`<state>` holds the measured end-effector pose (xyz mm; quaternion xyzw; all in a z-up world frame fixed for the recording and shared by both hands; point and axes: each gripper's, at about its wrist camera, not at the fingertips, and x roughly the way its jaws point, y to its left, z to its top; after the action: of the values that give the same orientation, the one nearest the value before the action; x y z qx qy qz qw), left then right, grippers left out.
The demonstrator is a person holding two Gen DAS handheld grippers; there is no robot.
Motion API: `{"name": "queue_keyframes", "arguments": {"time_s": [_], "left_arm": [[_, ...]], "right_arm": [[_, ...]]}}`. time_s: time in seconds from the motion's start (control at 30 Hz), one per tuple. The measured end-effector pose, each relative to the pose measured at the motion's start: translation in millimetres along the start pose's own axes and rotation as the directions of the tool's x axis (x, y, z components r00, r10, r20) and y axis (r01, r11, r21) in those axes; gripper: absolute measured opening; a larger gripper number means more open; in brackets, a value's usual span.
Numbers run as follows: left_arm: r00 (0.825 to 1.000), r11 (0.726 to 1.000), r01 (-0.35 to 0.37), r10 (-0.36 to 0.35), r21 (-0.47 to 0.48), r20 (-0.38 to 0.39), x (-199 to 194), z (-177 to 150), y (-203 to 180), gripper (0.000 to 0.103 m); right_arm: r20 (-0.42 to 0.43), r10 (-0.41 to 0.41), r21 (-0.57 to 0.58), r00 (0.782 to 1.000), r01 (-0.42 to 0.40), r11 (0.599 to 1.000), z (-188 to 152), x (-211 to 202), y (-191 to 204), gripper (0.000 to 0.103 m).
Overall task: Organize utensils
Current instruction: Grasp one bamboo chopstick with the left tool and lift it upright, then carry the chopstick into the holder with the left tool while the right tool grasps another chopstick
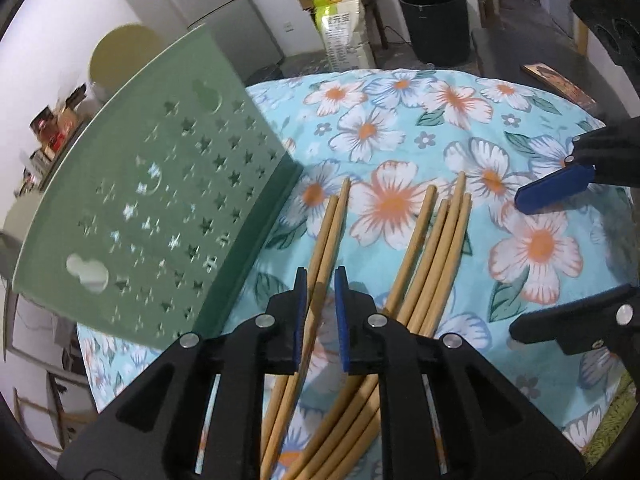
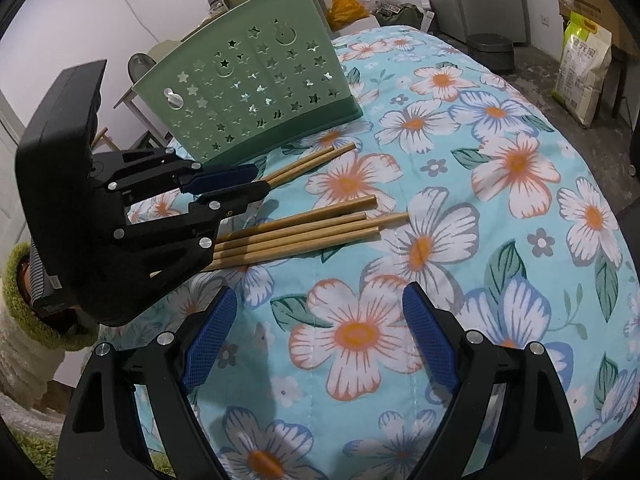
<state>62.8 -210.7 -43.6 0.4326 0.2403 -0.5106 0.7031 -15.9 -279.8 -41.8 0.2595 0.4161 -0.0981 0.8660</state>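
A pair of wooden chopsticks (image 1: 334,220) (image 2: 316,158) lies on the floral cloth beside the green star-punched utensil holder (image 1: 160,200) (image 2: 256,96). My left gripper (image 1: 321,276) (image 2: 262,181) straddles this pair with its jaws narrowly apart; a sliver of gap shows beside the sticks, so the pads do not press them. To the right, several more chopsticks (image 1: 440,232) (image 2: 312,228) lie fanned on the cloth. My right gripper (image 2: 320,292) (image 1: 516,264) hovers wide open over bare cloth, nothing between its fingers.
The table is covered by a light blue flowered cloth (image 2: 440,160). Beyond its far edge stand a black bin (image 1: 436,20), a printed sack (image 1: 344,32) (image 2: 584,68) and a grey cabinet (image 1: 224,12). A book (image 1: 556,84) lies on dark furniture. A fuzzy green sleeve (image 2: 24,280) shows at left.
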Motion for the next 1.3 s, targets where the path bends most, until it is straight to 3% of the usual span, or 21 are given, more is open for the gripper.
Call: {"name": "queue_keyframes", "arguments": {"time_s": [0.17, 0.43, 0.67, 0.8, 0.93, 1.1, 1.3], "left_arm": [[1.000, 0.999, -0.013, 0.014, 0.048, -0.021, 11, 5, -5, 0.012], [0.999, 0.997, 0.046, -0.046, -0.055, -0.005, 9, 6, 18, 0.006], [0.998, 0.993, 0.055, -0.051, -0.109, 0.043, -17, 7, 33, 0.006], [0.996, 0.986, 0.050, -0.037, -0.162, 0.083, -42, 11, 47, 0.006], [0.992, 0.969, 0.029, 0.004, -0.246, 0.130, -73, 8, 66, 0.005], [0.979, 0.916, 0.031, 0.053, -0.400, 0.198, -119, -8, 97, 0.005], [0.948, 0.814, 0.120, 0.077, -0.568, 0.310, -170, -31, 130, 0.005]], "right_arm": [[0.002, 0.007, 0.010, 1.000, -0.007, 1.000, 2, 1, -3, 0.083], [0.011, 0.019, 0.036, 1.000, -0.020, 0.999, 3, -1, -8, 0.081], [0.013, 0.019, 0.043, 1.000, -0.019, 0.999, 4, -3, -8, 0.078], [0.009, 0.051, 0.078, 0.999, -0.051, 0.996, 5, -5, -12, 0.070], [-0.012, 0.136, 0.157, 0.991, -0.132, 0.979, 6, -2, -17, 0.057], [-0.033, 0.256, 0.303, 0.966, -0.235, 0.924, 7, 10, -31, 0.044], [-0.038, 0.299, 0.432, 0.953, -0.254, 0.865, 16, 30, -41, 0.031]]}}
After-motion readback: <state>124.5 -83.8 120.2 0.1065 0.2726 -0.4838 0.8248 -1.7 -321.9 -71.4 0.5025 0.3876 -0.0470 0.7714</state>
